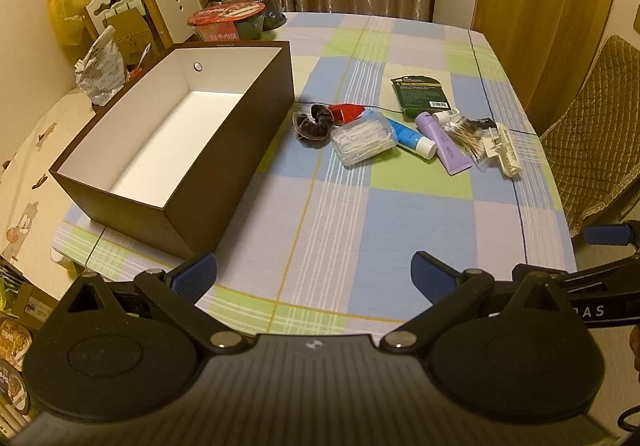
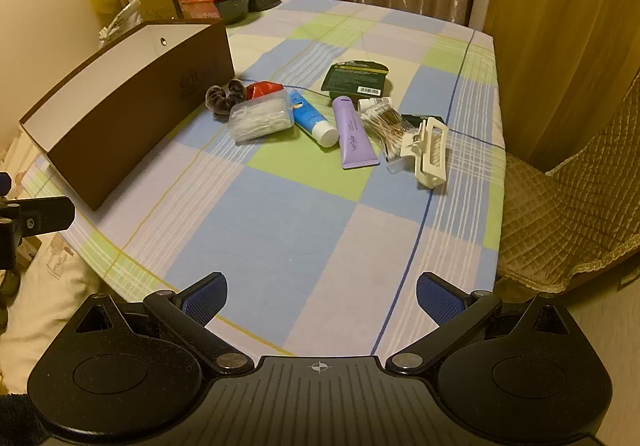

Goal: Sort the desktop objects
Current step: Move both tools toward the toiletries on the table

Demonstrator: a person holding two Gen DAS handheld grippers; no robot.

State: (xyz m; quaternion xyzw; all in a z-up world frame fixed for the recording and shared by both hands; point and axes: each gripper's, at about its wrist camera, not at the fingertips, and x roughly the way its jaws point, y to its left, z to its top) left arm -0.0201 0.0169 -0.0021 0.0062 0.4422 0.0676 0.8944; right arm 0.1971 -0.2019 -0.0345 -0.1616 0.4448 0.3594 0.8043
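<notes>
A brown box (image 1: 224,149) with a white, empty inside stands at the table's left; it also shows in the right wrist view (image 2: 132,121). To its right lies a cluster: a dark scrunchie (image 1: 314,121), a red packet (image 1: 347,113), a clear case of floss picks (image 1: 364,139), a blue tube (image 1: 412,135), a purple tube (image 1: 446,147), a bag of cotton swabs (image 1: 466,135), a white hair claw (image 1: 505,149) and a green packet (image 1: 423,91). My left gripper (image 1: 314,276) is open over the near edge. My right gripper (image 2: 322,296) is open too, nothing between its fingers.
Checked cloth (image 1: 340,213) covers the table. Instant-noodle bowls (image 1: 228,19) sit at the far left corner behind the box. Chairs (image 1: 140,5) and bags crowd the left side; a quilted chair (image 1: 600,133) stands at the right. Curtains hang behind.
</notes>
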